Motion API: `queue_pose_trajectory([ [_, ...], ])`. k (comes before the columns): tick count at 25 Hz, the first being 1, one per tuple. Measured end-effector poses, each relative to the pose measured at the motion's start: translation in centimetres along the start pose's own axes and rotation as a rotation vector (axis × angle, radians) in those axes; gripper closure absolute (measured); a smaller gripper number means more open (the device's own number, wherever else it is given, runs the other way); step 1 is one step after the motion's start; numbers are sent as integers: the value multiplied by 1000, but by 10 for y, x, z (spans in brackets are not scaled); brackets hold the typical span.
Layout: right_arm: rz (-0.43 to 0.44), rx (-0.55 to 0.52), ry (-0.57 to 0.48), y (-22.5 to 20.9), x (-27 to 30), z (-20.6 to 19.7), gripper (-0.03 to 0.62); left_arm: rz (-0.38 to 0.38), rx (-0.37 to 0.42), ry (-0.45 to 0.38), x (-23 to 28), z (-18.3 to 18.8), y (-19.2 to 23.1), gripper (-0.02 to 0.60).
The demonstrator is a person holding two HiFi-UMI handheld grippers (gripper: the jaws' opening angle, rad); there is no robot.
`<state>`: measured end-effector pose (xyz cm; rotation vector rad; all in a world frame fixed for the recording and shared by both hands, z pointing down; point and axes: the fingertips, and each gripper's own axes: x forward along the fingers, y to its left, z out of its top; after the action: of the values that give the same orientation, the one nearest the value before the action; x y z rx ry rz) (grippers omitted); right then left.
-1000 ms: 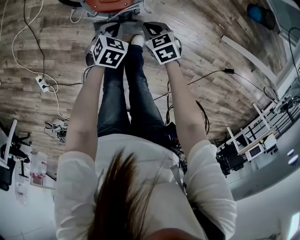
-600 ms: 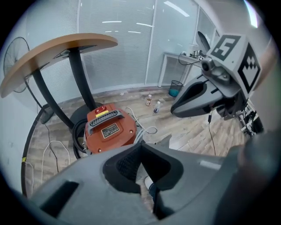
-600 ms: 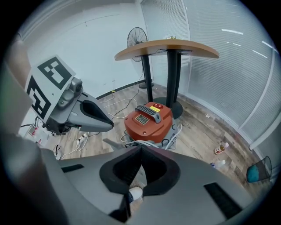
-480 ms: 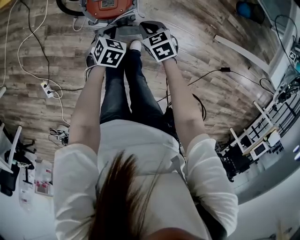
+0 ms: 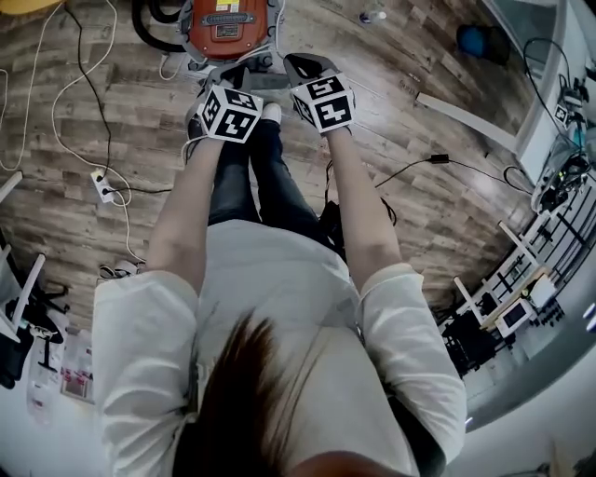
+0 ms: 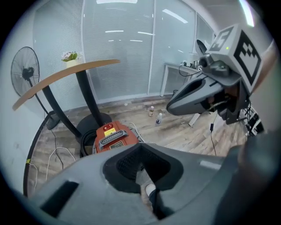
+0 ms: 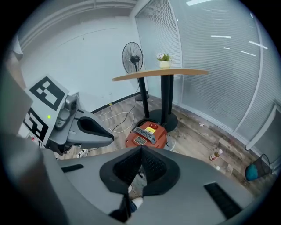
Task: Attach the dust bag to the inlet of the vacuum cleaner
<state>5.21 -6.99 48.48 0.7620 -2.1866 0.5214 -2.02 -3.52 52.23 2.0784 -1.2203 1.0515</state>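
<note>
Orange vacuum cleaner (image 5: 226, 23) stands on the floor (image 5: 447, 121); raised near it, my left gripper (image 6: 141, 149) and right gripper (image 7: 141, 151) are closed on nothing, and I see no dust bag, so attaching looks unstarted.

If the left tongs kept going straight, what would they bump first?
Probably the orange vacuum cleaner on the floor; nothing shows between it and the left tongs, though depth is unclear.

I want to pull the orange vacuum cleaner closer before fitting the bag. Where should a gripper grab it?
Probably the dark ribbed carry handle across the top of the vacuum cleaner, coming from above with the jaws astride the bar's narrow width. The round orange body looks too wide for the jaws, and the handle faces upward with nothing over it.
</note>
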Motion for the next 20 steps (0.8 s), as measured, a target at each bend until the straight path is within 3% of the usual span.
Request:
queue_pose_trajectory([
  [4,-11,40,-64,-4,-19,24,592,33,-79,-100,-21,30,14,565],
  [9,-25,64,-146,-5,-42,53,592,84,-118,-216,-51,68,33,565],
  [20,-71,154,-312,-7,-101,103,592,100,-148,-319,-101,98,40,565],
])
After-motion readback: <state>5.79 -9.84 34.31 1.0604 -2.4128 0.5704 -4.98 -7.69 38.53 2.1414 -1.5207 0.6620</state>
